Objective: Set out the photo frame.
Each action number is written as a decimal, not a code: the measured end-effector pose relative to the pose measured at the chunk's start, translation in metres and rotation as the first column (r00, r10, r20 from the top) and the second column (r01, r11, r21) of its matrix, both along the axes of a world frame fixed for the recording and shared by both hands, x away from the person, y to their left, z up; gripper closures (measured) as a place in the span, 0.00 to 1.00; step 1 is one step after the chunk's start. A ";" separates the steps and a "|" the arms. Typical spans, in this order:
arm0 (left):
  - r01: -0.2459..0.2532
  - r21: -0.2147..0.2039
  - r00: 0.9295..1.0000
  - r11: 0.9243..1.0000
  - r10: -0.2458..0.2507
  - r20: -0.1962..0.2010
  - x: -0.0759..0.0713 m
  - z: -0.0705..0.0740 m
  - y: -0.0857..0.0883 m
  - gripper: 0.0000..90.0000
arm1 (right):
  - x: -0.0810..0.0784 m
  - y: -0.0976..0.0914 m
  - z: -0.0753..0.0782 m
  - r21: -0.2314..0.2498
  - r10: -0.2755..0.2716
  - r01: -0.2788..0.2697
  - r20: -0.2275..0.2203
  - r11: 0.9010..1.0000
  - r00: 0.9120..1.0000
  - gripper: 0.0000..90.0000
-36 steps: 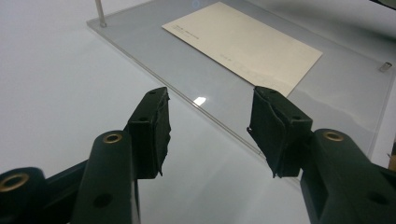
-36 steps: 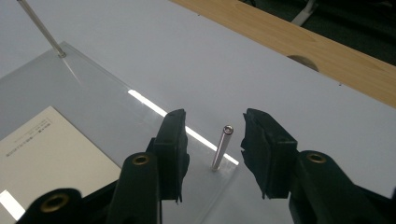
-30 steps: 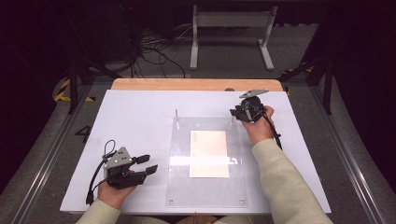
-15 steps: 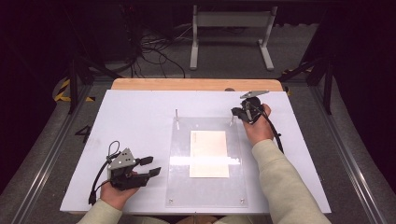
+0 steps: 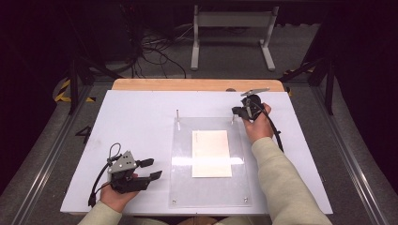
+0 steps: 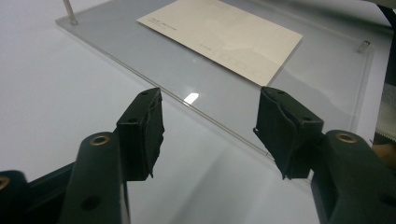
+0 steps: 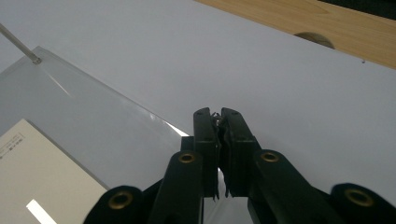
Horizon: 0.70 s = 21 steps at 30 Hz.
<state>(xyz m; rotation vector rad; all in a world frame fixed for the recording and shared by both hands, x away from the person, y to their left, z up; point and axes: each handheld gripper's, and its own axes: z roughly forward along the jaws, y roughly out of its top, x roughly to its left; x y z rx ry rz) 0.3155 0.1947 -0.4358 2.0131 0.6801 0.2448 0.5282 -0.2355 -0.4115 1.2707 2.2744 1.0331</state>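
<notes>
A clear acrylic plate (image 5: 183, 187) (image 6: 327, 84) (image 7: 93, 116) lies on the white board with a cream card (image 5: 211, 153) (image 6: 224, 35) (image 7: 37, 172) at its middle. Thin metal pins stand at its far corners; the far left pin (image 5: 178, 117) (image 7: 18, 44) is free. My right gripper (image 5: 237, 111) (image 7: 218, 116) is at the far right corner, shut, with a small silvery bit of that corner's pin between its pads. My left gripper (image 5: 155, 168) (image 6: 209, 130) rests near the plate's near left edge; its jaws have just been opening and hold nothing.
The white board (image 5: 141, 122) sits on a table with a wooden far edge (image 5: 197, 84) that has a round hole (image 7: 314, 38). Beyond it are floor cables (image 5: 155, 51) and a metal stand (image 5: 232, 28). Small bolts mark the plate's near corners.
The right gripper's jaws have come together at the far right pin. The left gripper's jaws stand a little wider. Both hands stay about where they were.
</notes>
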 end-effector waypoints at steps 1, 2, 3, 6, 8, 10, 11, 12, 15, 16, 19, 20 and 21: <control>-0.004 0.001 1.000 1.000 0.004 0.002 -0.001 0.000 -0.001 0.45 | 0.001 -0.001 0.000 0.004 0.000 0.000 -0.003 1.000 1.000 0.95; 0.001 0.004 1.000 1.000 -0.001 0.006 0.000 -0.001 -0.001 0.43 | 0.002 -0.001 0.000 0.011 0.001 -0.001 -0.008 1.000 1.000 0.95; 0.001 0.005 1.000 1.000 -0.001 0.011 0.000 -0.001 -0.001 0.42 | 0.004 -0.002 0.000 0.020 0.001 -0.001 -0.013 1.000 1.000 0.95; -0.002 0.012 1.000 1.000 0.002 0.021 0.001 -0.002 -0.002 0.37 | 0.008 -0.004 -0.001 0.039 -0.001 0.002 -0.025 0.999 1.000 0.95; -0.004 0.021 0.999 1.000 0.003 0.038 0.001 -0.003 -0.003 0.36 | 0.010 -0.005 -0.002 0.061 -0.001 0.003 -0.033 0.998 0.999 0.95; 0.001 0.029 0.999 1.000 -0.003 0.053 0.000 -0.003 -0.003 0.36 | 0.013 -0.008 -0.003 0.084 0.004 0.000 -0.039 0.996 0.999 0.95; 0.002 0.031 0.998 1.000 -0.004 0.060 0.000 -0.004 -0.004 0.35 | 0.014 -0.008 -0.003 0.091 0.003 0.001 -0.042 0.996 0.999 0.95; 0.002 0.041 0.998 0.999 -0.005 0.067 0.000 -0.004 -0.004 0.34 | 0.015 -0.009 -0.003 0.098 0.002 0.002 -0.046 0.995 0.999 0.95; -0.008 0.059 0.998 0.998 0.004 0.061 0.001 -0.005 -0.006 0.30 | 0.019 -0.011 -0.004 0.121 0.006 0.001 -0.061 0.993 0.998 0.95; -0.011 0.061 0.998 0.998 0.007 0.067 0.001 -0.005 -0.006 0.28 | 0.021 -0.013 -0.005 0.133 0.009 0.000 -0.065 0.991 0.998 0.95; -0.002 0.054 0.996 0.999 -0.002 0.086 0.000 -0.005 -0.008 0.27 | 0.023 -0.015 -0.006 0.156 0.020 -0.009 -0.070 0.988 0.997 0.95; -0.002 0.058 0.995 0.998 -0.004 0.095 -0.001 -0.005 -0.009 0.26 | 0.024 -0.016 -0.007 0.161 0.023 -0.011 -0.070 0.987 0.997 0.95; -0.002 0.058 0.995 0.998 -0.004 0.095 -0.001 -0.005 -0.009 0.26 | 0.024 -0.016 -0.007 0.161 0.023 -0.011 -0.070 0.987 0.997 0.95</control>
